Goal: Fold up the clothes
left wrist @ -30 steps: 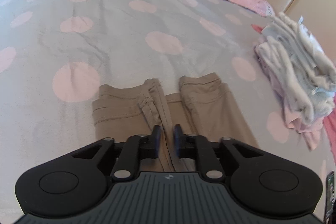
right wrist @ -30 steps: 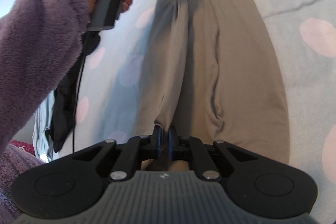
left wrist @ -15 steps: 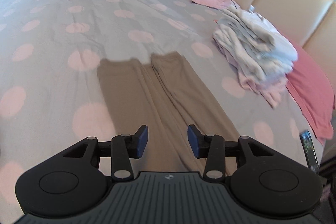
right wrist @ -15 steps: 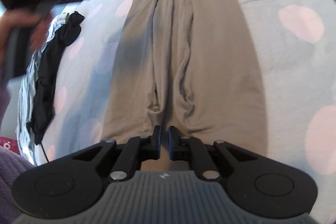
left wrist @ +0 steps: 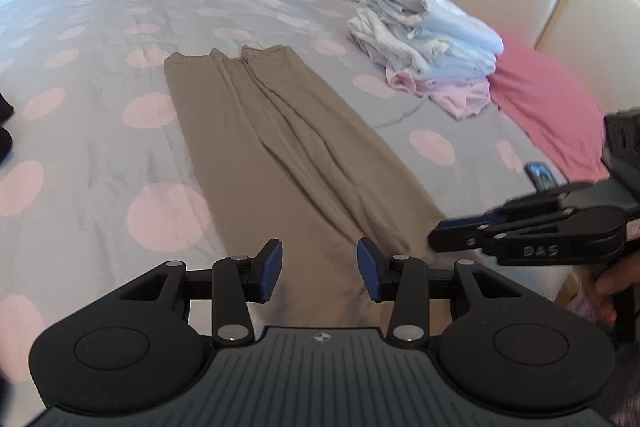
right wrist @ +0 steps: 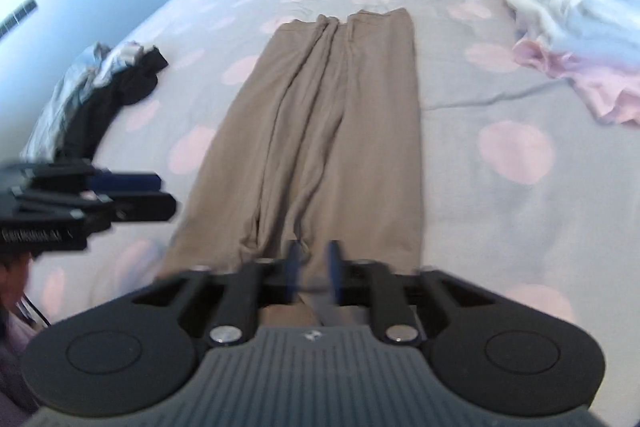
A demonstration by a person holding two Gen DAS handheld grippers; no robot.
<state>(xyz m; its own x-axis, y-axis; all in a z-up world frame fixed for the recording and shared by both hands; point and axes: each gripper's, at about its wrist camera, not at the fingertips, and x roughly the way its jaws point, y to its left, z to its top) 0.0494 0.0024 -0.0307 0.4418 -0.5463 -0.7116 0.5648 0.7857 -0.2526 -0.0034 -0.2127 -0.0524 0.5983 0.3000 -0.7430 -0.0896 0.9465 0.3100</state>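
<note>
Grey bedding (left wrist: 100,11) dotted with pink covers the bed. Above it the left hand-held gripper (left wrist: 319,275), which pinched the trousers' far end a second ago, now hangs released over their near end, its jaws lately narrowing on nothing. Beside it the right hand-held gripper (right wrist: 314,273) stays clenched on tan trousers (right wrist: 340,131), stretched flat lengthwise. Nearby, folded laundry (left wrist: 432,43) sits stacked; dark clothes (right wrist: 100,95) lie opposite.

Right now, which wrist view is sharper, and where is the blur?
Left wrist view: sharp on the flat tan trousers; only the right gripper at its edge smears. Right wrist view: soft throughout, worst on its own fingers and the pale folded clothes pile.
</note>
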